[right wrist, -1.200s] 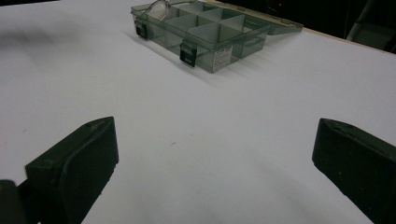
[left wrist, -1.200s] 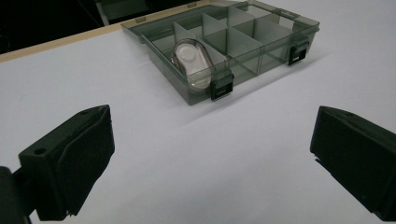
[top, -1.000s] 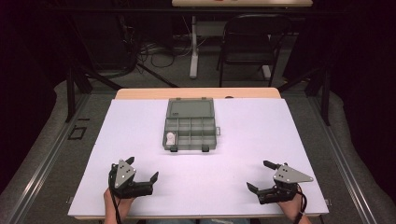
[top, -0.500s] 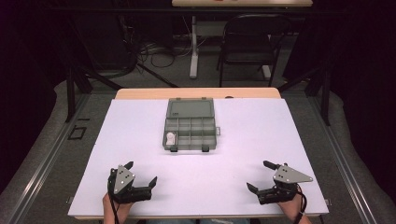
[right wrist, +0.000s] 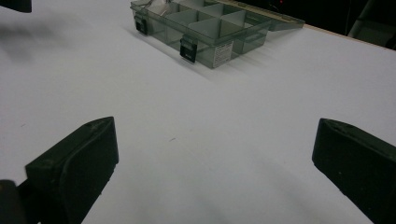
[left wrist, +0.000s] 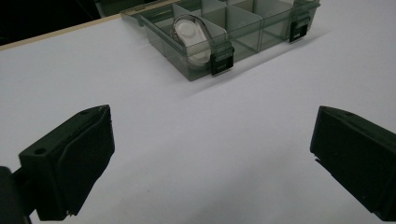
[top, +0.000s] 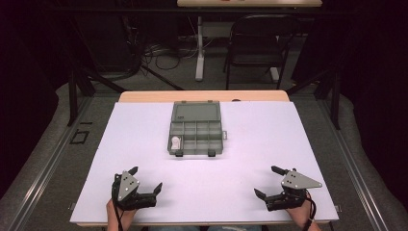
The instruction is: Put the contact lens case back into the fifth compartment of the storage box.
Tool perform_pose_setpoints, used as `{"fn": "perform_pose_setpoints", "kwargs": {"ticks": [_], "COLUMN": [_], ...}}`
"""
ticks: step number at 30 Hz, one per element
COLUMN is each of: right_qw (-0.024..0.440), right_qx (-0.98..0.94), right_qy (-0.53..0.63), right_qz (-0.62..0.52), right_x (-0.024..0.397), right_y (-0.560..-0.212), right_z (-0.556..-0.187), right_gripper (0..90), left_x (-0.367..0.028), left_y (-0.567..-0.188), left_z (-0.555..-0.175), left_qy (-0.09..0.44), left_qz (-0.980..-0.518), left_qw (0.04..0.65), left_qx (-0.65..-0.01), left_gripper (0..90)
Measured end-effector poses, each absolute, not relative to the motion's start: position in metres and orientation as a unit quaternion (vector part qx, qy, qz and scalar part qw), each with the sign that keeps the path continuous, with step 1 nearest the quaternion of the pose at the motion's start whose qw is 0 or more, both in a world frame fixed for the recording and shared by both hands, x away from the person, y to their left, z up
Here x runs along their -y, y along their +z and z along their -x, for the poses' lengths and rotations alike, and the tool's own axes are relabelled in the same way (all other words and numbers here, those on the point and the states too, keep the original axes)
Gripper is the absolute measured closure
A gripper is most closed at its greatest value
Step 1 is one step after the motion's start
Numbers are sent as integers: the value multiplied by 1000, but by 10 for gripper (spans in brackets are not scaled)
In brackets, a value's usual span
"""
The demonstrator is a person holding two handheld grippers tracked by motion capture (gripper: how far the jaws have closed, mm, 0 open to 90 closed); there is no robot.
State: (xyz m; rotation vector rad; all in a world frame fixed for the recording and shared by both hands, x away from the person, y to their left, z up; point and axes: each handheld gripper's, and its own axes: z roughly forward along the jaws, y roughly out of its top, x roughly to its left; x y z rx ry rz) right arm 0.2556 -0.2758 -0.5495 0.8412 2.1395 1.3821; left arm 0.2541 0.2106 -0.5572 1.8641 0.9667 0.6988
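A grey clear plastic compartment box [top: 196, 129] lies open at the table's middle, its lid [top: 197, 111] folded back on the far side. A small white object [top: 176, 142] rests in its front left compartment, and it looks like a white disc with a wire loop [left wrist: 190, 33] in the left gripper view. My left gripper [top: 145, 180] stands open near the front left of the white table, nothing between its jaws. My right gripper [top: 269, 182] stands open near the front right, also holding nothing. In the right gripper view the box [right wrist: 205, 28] sits ahead to the upper left.
The table is covered by a white sheet [top: 207, 183] with a wooden edge [top: 202, 96] at the far side. A black folding chair [top: 257, 43] and cables stand on the floor beyond. Two black latches [left wrist: 220, 58] stick out from the box's front wall.
My left gripper has drawn back slightly toward the table's front edge. The right gripper and the box have stayed where they were.
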Motion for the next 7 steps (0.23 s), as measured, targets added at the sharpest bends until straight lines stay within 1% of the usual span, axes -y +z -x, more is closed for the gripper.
{"fn": "perform_pose_setpoints", "kwargs": {"ticks": [7], "right_qw": [227], "right_qx": [-778], "right_qy": [499], "right_qz": [-306], "right_x": [276], "right_y": [-550], "right_z": [-256], "right_gripper": [0], "left_x": [-211], "left_y": [-559], "left_z": [-257], "left_qy": [274], "left_qz": [-756], "left_qw": [448], "left_qx": [-390], "left_gripper": [0]}}
